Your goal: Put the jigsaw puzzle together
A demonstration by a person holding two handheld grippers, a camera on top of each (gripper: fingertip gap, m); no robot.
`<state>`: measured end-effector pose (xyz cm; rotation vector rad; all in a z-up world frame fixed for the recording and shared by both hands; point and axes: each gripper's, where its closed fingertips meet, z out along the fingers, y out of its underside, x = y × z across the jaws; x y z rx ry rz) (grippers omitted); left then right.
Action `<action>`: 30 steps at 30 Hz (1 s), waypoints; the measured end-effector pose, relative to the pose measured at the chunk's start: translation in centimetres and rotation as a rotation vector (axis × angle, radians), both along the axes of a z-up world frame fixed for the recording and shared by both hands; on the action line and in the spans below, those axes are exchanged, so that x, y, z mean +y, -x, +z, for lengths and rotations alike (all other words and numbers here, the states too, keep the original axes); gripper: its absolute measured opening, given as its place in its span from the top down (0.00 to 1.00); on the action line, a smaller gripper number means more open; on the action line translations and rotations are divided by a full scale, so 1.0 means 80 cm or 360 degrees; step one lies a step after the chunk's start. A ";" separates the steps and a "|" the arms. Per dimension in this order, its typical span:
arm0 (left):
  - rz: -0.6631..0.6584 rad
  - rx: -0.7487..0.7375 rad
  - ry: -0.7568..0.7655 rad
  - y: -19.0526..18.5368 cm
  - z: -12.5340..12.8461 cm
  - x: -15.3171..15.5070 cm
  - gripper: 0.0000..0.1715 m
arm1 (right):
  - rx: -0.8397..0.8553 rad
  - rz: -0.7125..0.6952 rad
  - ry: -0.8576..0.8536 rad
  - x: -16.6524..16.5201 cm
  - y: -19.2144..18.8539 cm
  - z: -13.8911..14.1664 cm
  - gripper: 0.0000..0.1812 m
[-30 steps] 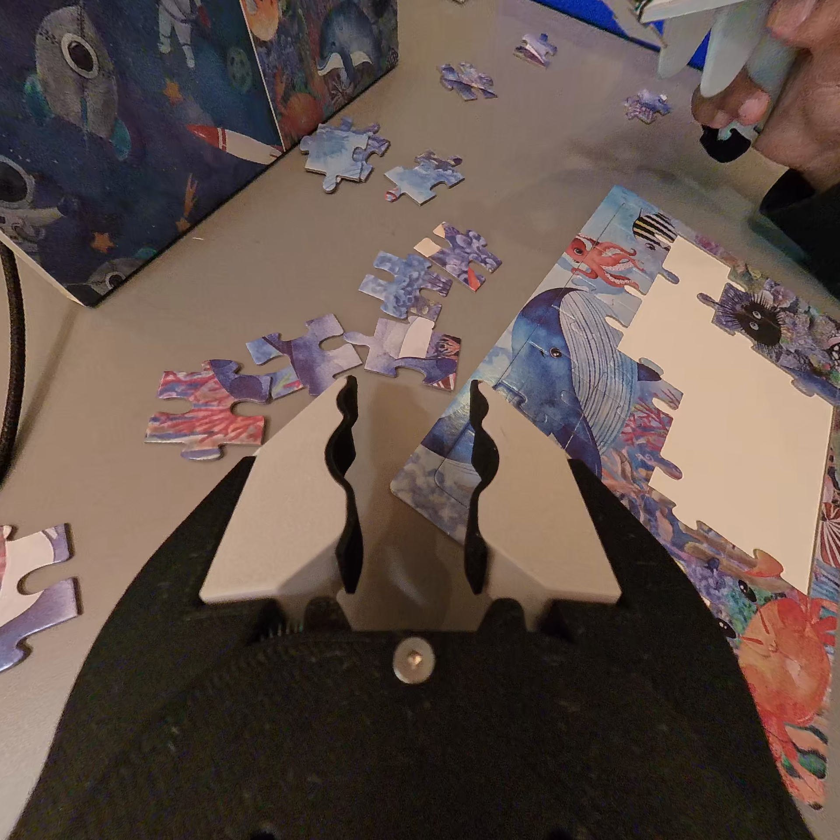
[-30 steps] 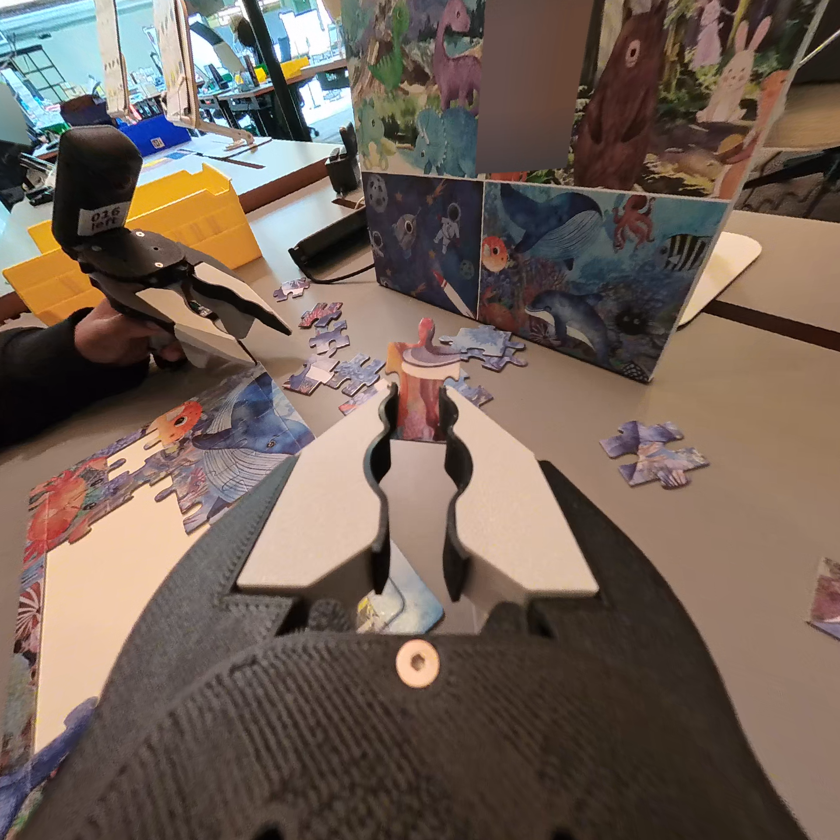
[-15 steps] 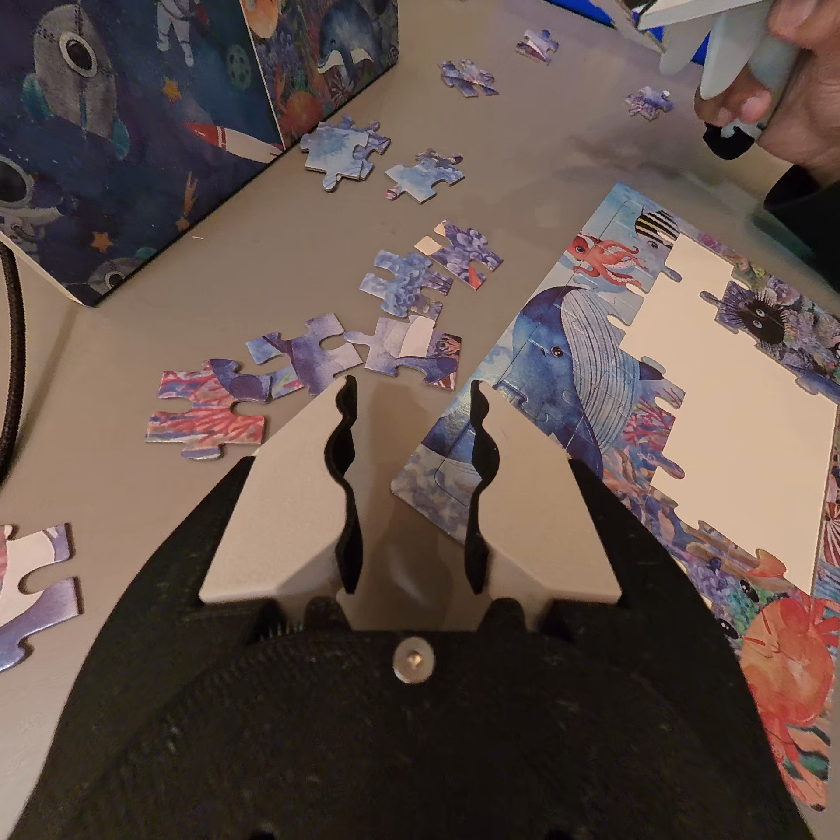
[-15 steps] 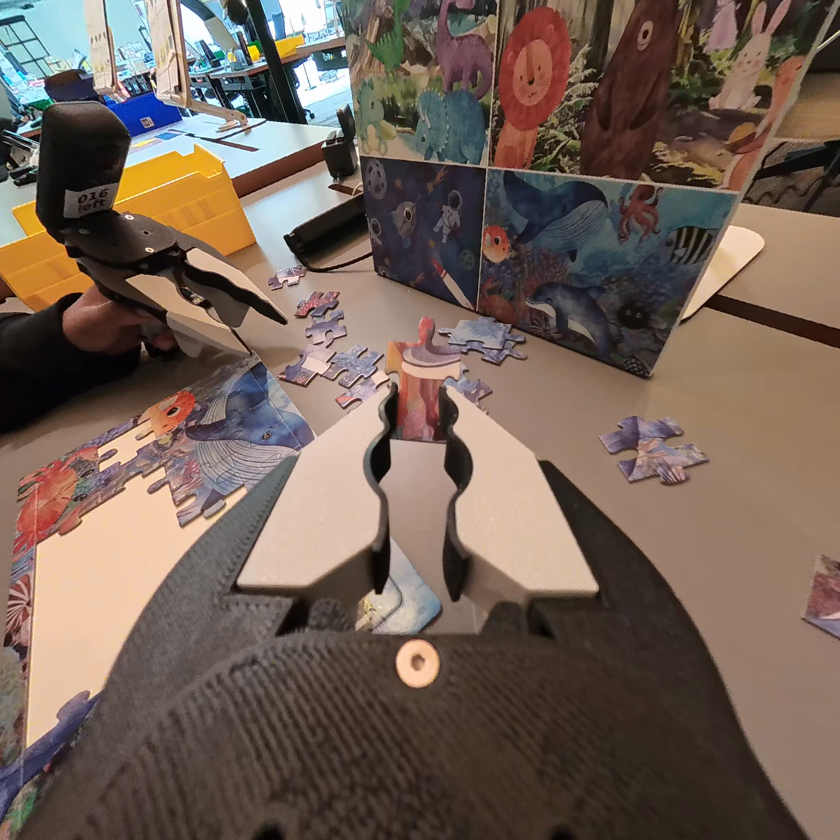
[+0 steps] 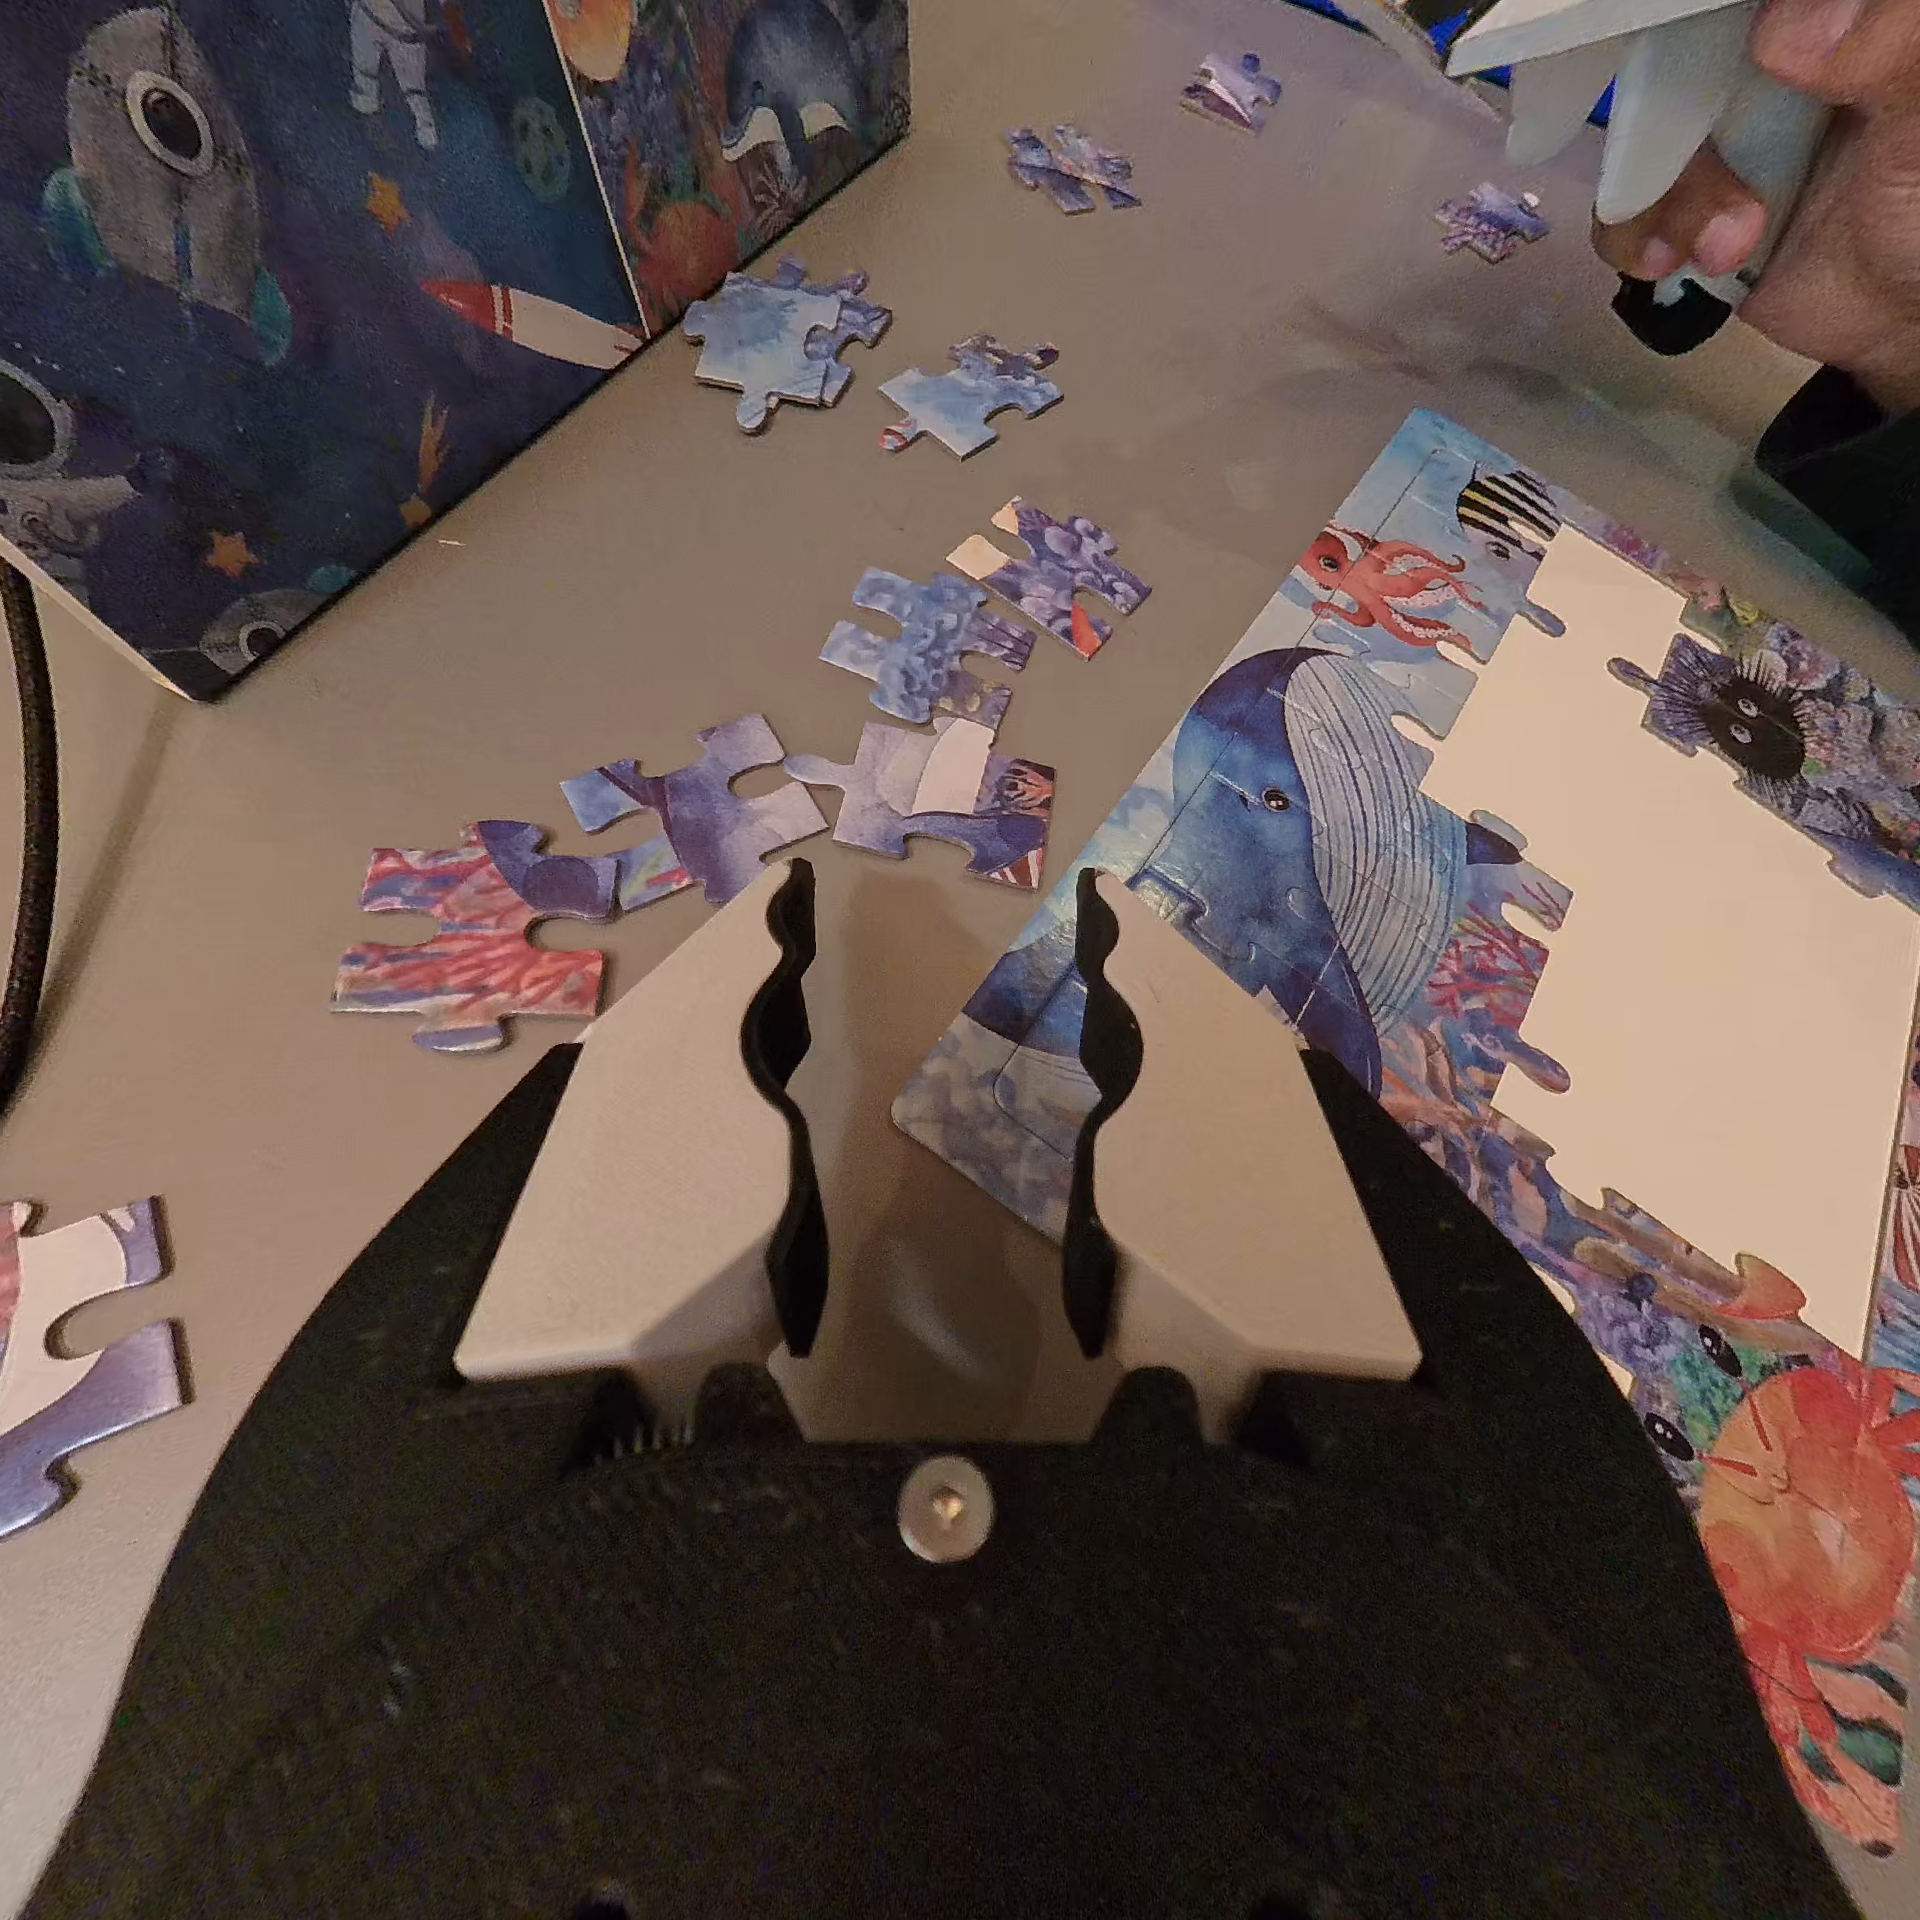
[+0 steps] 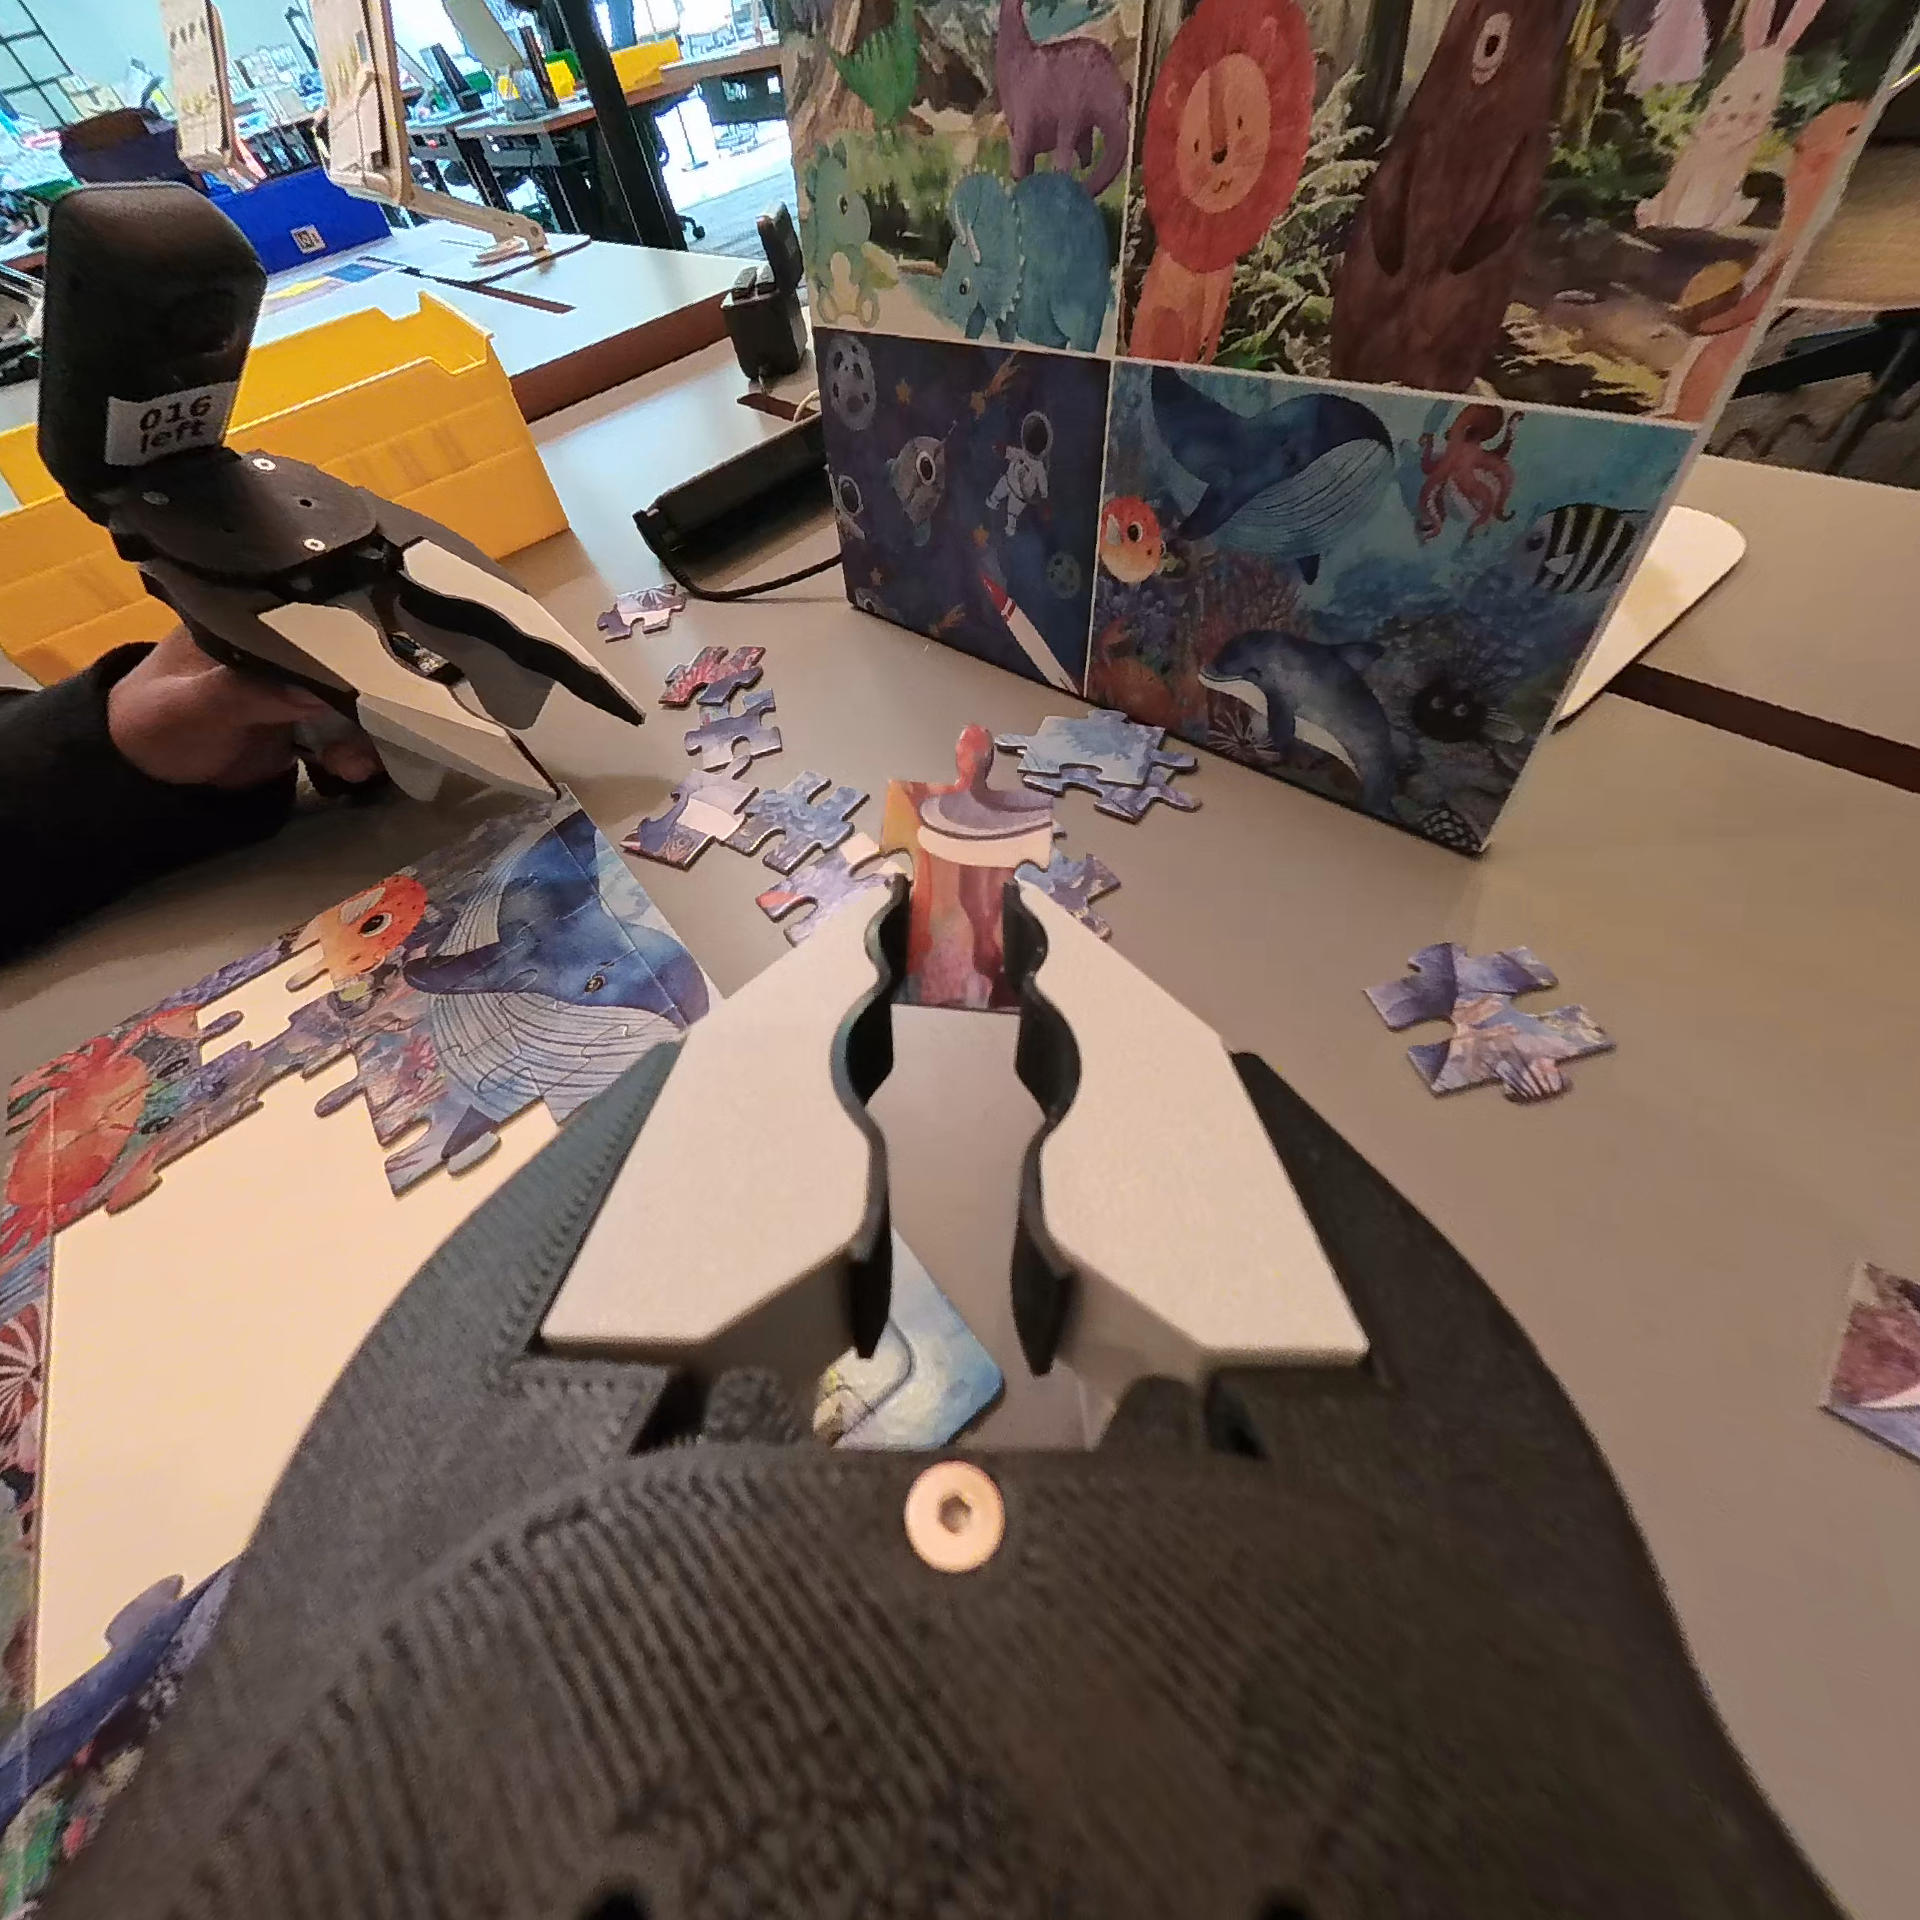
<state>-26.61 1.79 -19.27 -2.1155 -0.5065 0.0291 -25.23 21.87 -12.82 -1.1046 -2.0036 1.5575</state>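
Note:
The sea-picture puzzle board [image 5: 1714, 935] lies to the right in the left wrist view, its whale edge filled and its white middle bare. My left gripper [image 5: 942, 883] is open and empty, low over the table between the board's corner and several loose pieces such as a pink coral piece [image 5: 473, 945]. My right gripper [image 6: 956, 904] is shut on a red and pink puzzle piece [image 6: 961, 831], held upright above the table beside the board [image 6: 208, 1351]. The left gripper [image 6: 592, 753] also shows at the far left of the right wrist view.
A picture box [image 6: 1299, 468] stands behind the pieces; it also shows in the left wrist view [image 5: 260, 312]. A yellow bin [image 6: 364, 447] sits behind the left hand. More loose pieces [image 6: 1486, 1018] lie to the right. A black cable [image 5: 21, 831] runs along the left edge. One gripper's finger ends stand about 20 cm off the other's.
Almost nothing has changed. The right gripper has drifted slightly with the piece still in it. The left gripper stays open in the same place.

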 end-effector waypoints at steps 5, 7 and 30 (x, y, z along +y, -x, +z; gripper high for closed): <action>0.0000 0.0001 0.0002 0.000 0.000 0.000 0.72 | 0.0006 -0.0014 -0.0061 0.001 0.001 -0.004 0.91; 0.0000 0.0001 0.0001 0.000 0.000 0.000 0.72 | 0.0010 -0.0021 -0.0100 0.001 0.001 -0.006 0.91; -0.0001 0.0007 0.0014 0.000 -0.001 0.000 0.71 | -0.0017 -0.0328 -0.0351 0.054 0.012 -0.017 0.91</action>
